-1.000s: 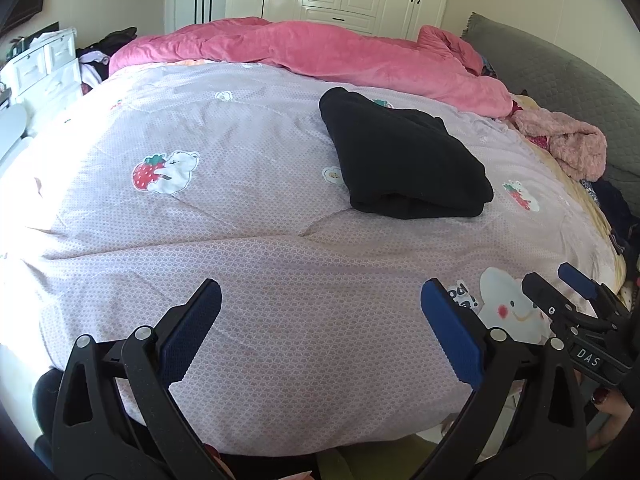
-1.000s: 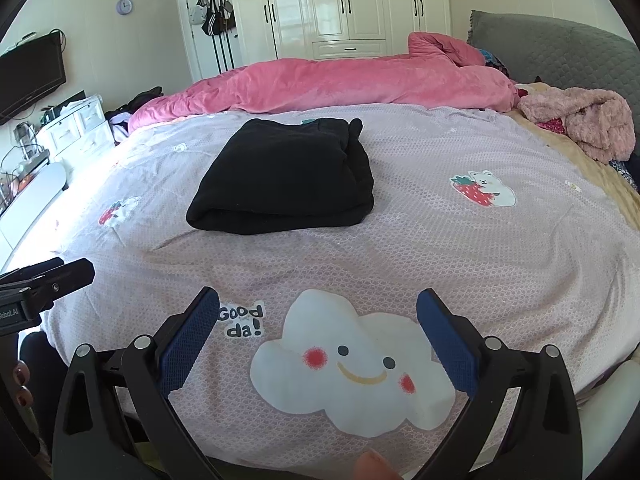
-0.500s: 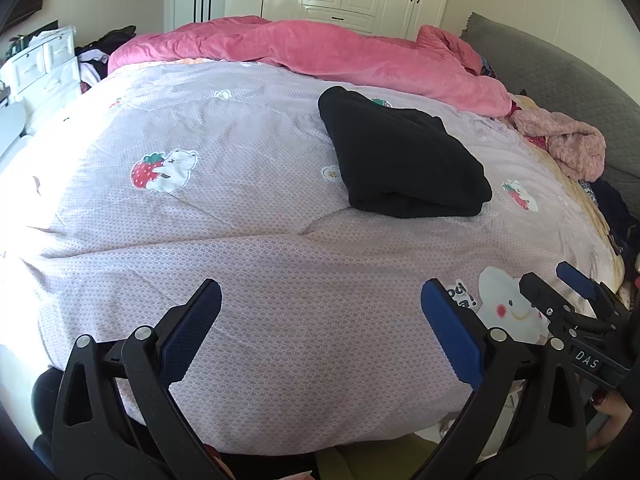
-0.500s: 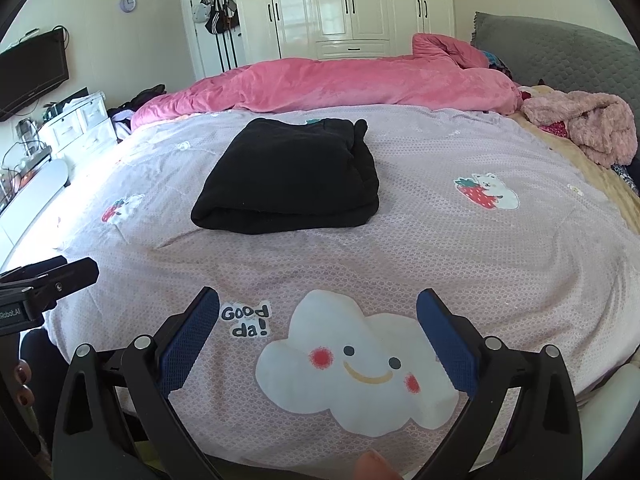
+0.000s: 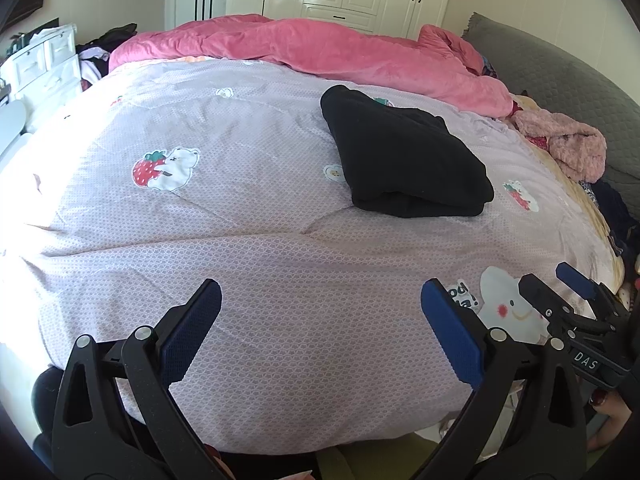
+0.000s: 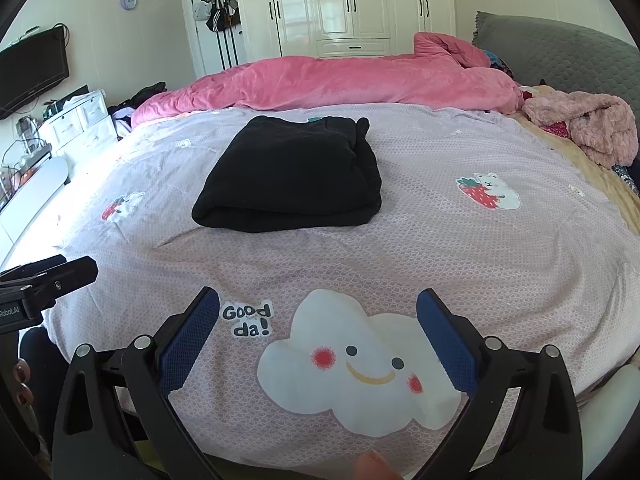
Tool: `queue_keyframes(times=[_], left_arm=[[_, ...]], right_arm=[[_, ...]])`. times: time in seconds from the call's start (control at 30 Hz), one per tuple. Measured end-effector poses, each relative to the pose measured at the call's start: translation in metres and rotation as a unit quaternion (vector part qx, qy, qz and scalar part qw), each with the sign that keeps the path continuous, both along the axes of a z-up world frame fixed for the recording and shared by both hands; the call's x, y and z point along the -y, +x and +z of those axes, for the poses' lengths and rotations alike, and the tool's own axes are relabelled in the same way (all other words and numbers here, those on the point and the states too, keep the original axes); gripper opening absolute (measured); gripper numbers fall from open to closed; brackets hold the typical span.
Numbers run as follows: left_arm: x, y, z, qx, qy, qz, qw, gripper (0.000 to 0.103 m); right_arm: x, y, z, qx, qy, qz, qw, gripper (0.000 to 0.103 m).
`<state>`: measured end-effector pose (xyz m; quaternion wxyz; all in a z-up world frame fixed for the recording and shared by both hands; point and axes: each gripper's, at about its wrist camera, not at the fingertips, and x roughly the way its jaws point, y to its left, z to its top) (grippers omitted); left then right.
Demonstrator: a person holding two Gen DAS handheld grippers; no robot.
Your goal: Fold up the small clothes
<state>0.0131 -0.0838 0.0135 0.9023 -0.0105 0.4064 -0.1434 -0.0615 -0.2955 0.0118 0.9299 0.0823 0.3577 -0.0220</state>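
Note:
A folded black garment (image 5: 404, 156) (image 6: 292, 176) lies on the lilac patterned quilt (image 5: 240, 208) (image 6: 460, 240), in the middle of the bed. My left gripper (image 5: 320, 312) hangs open over the quilt's near edge, well short of the garment, with nothing between its blue pads. My right gripper (image 6: 318, 320) is open too, above the white cloud print (image 6: 360, 364), also apart from the garment. Each gripper shows at the edge of the other's view: the right gripper (image 5: 560, 292) at lower right, the left gripper (image 6: 52, 280) at left.
A pink duvet (image 5: 320, 48) (image 6: 340, 80) is bunched along the far side of the bed. A fluffy pink garment (image 5: 568, 148) (image 6: 588, 124) lies at the right by the grey headboard (image 6: 560, 48). White drawers (image 6: 80, 128) stand left, wardrobes (image 6: 352, 4) behind.
Both grippers have drifted slightly; the black garment sits a touch lower and farther in the right wrist view. Nothing was taken hold of or let go.

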Motion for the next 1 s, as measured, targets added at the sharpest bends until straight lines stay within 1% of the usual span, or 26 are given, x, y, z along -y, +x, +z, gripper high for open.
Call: queue_keyframes(times=[0.53, 1.0], left_arm=[[-0.0004, 0.0, -0.0017, -0.006, -0.003, 0.004, 1.0, 0.094], [0.0005, -0.0002, -0.0023, -0.008, 0.008, 0.004, 0.9999, 0.094]], right_arm=[[0.0014, -0.0001, -0.0009, -0.001, 0.0, -0.001, 1.0, 0.098], [0.0042, -0.0008, -0.003, -0.002, 0.0, -0.005, 1.0, 0.098]])
